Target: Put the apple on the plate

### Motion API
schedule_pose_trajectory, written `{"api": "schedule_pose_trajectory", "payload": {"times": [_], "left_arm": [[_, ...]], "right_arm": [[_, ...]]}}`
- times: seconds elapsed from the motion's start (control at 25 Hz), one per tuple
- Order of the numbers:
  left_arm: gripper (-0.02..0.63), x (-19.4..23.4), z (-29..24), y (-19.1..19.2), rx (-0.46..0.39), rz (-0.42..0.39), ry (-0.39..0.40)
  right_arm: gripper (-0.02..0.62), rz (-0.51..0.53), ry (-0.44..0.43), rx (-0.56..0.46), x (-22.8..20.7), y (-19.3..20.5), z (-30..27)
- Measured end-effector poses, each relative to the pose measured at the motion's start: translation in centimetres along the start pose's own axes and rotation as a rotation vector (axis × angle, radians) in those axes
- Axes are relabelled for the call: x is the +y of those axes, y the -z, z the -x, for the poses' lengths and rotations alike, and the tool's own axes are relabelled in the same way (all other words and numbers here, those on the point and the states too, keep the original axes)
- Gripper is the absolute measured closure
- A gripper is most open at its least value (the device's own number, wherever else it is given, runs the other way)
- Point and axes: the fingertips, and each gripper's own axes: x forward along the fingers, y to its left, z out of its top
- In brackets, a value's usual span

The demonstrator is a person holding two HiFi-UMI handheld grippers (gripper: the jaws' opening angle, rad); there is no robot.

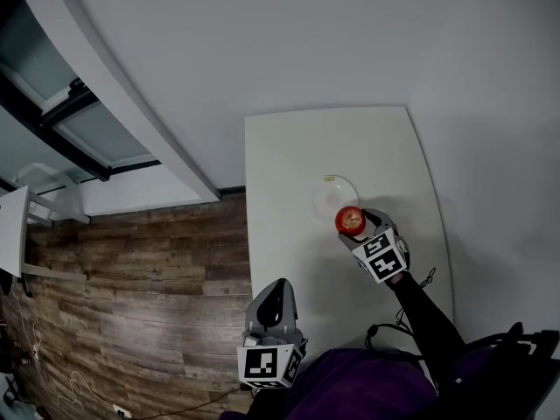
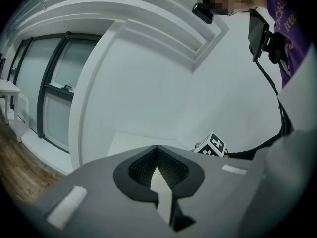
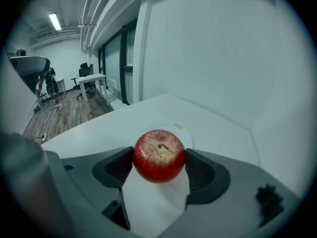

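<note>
Right gripper [image 3: 158,158] clamping apple [image 3: 159,155] — at plate [image 1: 325,197] rim, white table [image 1: 289,151]

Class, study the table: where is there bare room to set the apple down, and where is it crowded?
The plate is bare; the only crowding is by its near rim, where the right gripper holds the apple. The table is bare beyond the plate and along the left side to the left gripper.

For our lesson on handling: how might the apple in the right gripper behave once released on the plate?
The apple looks round and glossy, so it may roll or slip. It shows no dent between the jaws of the right gripper, so it seems firm. The plate looks shallow and might not stop a roll.
</note>
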Motion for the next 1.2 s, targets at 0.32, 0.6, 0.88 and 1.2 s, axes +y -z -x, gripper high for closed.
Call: {"api": "schedule_pose_trajectory", "payload": {"times": [0.32, 0.6, 0.88, 1.2], "left_arm": [[0.600, 0.3, -1.1, 0.1, 0.010, 0.012, 0.000], [0.600, 0.7, -1.7, 0.5, 0.012, 0.023, 0.000], [0.600, 1.0, -1.8, 1.1, 0.025, 0.010, 0.001], [0.600, 1.5, -2.0, 0.7, 0.027, 0.018, -0.008]], "right_arm": [[0.261, -0.026, 0.000, -0.013, -0.9, -1.2, -1.7], [0.261, -0.018, 0.003, -0.015, -1.5, -2.0, -3.0], [0.261, 0.025, 0.002, -0.013, -1.9, -2.7, -4.3], [0.261, 0.036, -0.010, -0.003, -1.4, -3.2, -4.8]]}}
